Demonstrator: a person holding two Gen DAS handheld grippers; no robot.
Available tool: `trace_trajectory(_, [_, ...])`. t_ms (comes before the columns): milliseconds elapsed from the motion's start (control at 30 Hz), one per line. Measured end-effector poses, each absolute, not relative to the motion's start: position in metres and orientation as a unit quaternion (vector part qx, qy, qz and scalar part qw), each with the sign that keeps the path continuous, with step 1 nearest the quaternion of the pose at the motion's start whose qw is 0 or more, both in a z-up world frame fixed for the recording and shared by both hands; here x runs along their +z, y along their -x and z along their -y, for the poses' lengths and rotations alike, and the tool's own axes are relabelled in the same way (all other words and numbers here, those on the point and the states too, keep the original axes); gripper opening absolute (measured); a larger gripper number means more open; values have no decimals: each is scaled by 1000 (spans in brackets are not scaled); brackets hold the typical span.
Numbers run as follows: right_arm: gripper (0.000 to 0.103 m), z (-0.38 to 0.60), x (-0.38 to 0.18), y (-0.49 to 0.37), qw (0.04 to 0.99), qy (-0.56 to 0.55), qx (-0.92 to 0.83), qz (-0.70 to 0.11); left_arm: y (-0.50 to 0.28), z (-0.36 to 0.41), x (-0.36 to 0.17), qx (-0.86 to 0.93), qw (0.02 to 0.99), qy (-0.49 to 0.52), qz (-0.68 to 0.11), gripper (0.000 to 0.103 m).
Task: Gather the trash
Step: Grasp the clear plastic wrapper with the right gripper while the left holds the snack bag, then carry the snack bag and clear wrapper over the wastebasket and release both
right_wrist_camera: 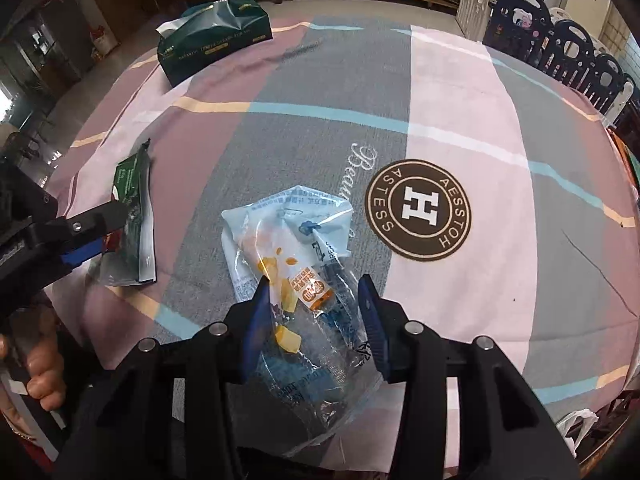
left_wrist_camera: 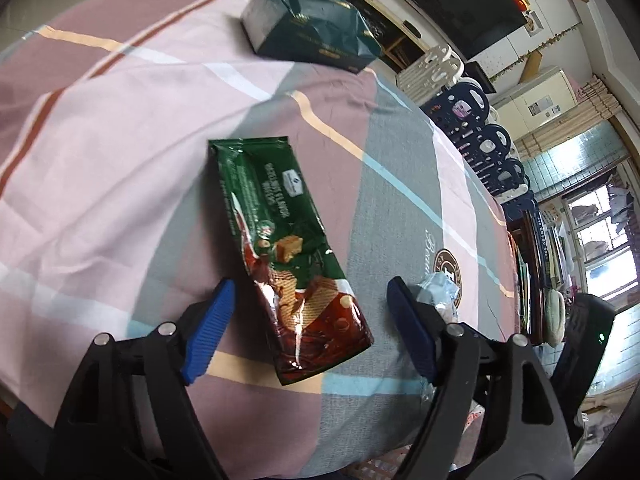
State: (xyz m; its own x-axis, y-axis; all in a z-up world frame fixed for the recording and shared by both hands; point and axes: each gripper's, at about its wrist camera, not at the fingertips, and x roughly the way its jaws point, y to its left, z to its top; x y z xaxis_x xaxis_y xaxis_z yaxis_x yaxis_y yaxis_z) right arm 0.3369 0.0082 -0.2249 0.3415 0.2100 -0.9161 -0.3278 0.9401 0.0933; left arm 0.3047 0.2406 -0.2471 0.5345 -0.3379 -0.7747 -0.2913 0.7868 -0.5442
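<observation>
Your right tongs (right_wrist_camera: 312,308) point steeply down at the table (right_wrist_camera: 460,92), half spread, with the clear wrapper (right_wrist_camera: 296,240) lying between the blue pads; I can't see either pad pressing on it yet. The wrapper's long axis runs away from you, roughly in line with the tongs, so a straight squeeze should catch its near end.

Your left tongs (left_wrist_camera: 308,320) are spread wide, tilted down, straddling the near end of the green wrapper (left_wrist_camera: 280,248) without touching it. That wrapper lies flat on the checked cloth (left_wrist_camera: 120,160), its long axis running away from the tongs and slanting up-left. In the right view your left hand (right_wrist_camera: 38,364) grips its handle at the left edge, beside the clear wrapper.

Each hand is nearer its own wrapper. Farther back, at the far edge, stands a dark green tissue pack (left_wrist_camera: 312,28), well apart from both.
</observation>
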Motion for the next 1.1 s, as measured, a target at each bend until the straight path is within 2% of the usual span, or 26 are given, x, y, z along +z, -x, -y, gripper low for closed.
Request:
trace_trajectory(33, [67,-10,-221,-335,823,58,160,-542,-306,-239,-249,-15,811,327,-486,78])
trace_trajectory(100, [80,-10,-214,-329,836,67,155,-522,-310,-237,-254,-15,804,329,-495,78])
trace_trajectory(367, [81,-16,-241,-340,817,108,138,-550,-314,-225,-248,3,817,275,-507,71])
trace_trajectory(433, [81,-17,-245,-339,815,111,134,-553,-315,-224,-248,8,818,264,-512,62])
trace_trajectory(600, [80,-20,-247,-338,817,99,130,-553,-316,-228,-253,24,812,247,-528,50])
trace_trajectory(767, [53,-17,-247,-333,818,81,132,-554,-315,-228,-251,31,817,231,-527,42])
trace_trajectory(967, [19,-13,-240,-322,829,60,131,-540,-309,-229,-242,29,832,225,-506,26])
trace_trajectory(1100, [16,1,-218,-315,845,30,118,-521,-300,-224,-220,52,863,173,-472,19])
